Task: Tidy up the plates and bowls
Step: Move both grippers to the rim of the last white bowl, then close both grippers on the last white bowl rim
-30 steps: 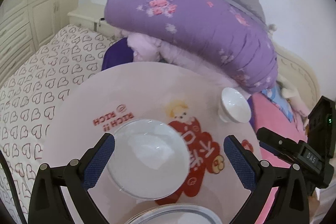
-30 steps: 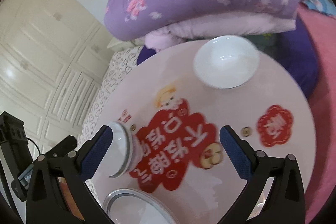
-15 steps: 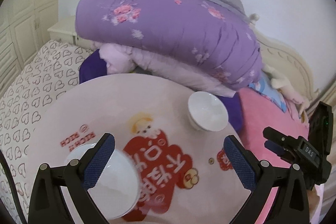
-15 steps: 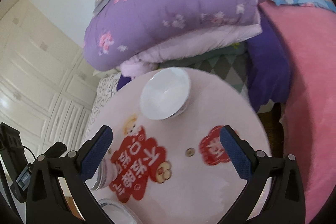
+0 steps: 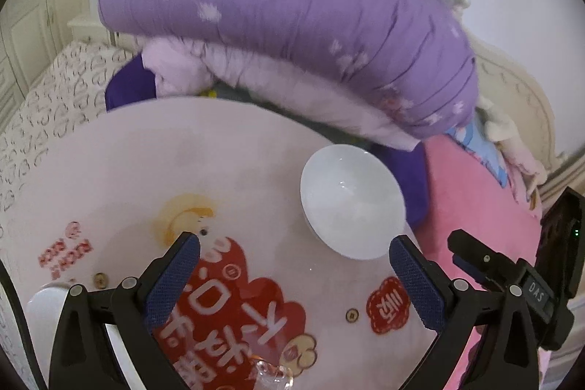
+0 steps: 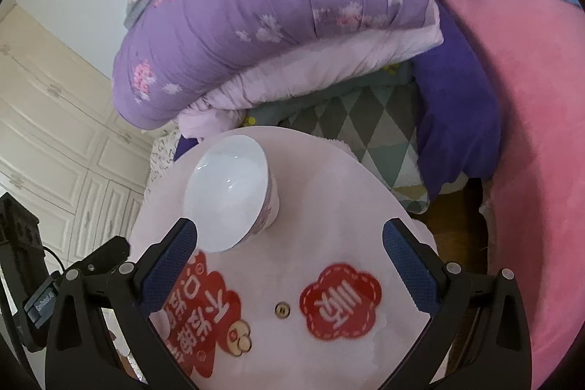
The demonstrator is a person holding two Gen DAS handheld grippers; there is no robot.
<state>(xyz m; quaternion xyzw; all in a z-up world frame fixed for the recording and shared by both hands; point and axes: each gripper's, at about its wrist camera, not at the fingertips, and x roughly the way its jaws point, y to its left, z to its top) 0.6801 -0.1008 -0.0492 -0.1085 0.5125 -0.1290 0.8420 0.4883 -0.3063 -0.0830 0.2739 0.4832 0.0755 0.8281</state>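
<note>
Hovering over a round pink table (image 5: 109,170), two grippers with jaws spread wide and holding nothing

Left gripper (image 5: 294,265) sits low over the table's red print, a second white dish (image 5: 44,313) at its left finger and the white bowl (image 5: 353,203) upright near the table's far right rim; right gripper (image 6: 289,253) has that bowl just beyond its left finger, with a purple quilt (image 6: 274,6) piled behind the table

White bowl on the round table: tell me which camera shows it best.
The left wrist view: the white bowl sits whole and unobstructed, its inside visible. In the right wrist view the bowl is partly hidden behind a finger.
</note>
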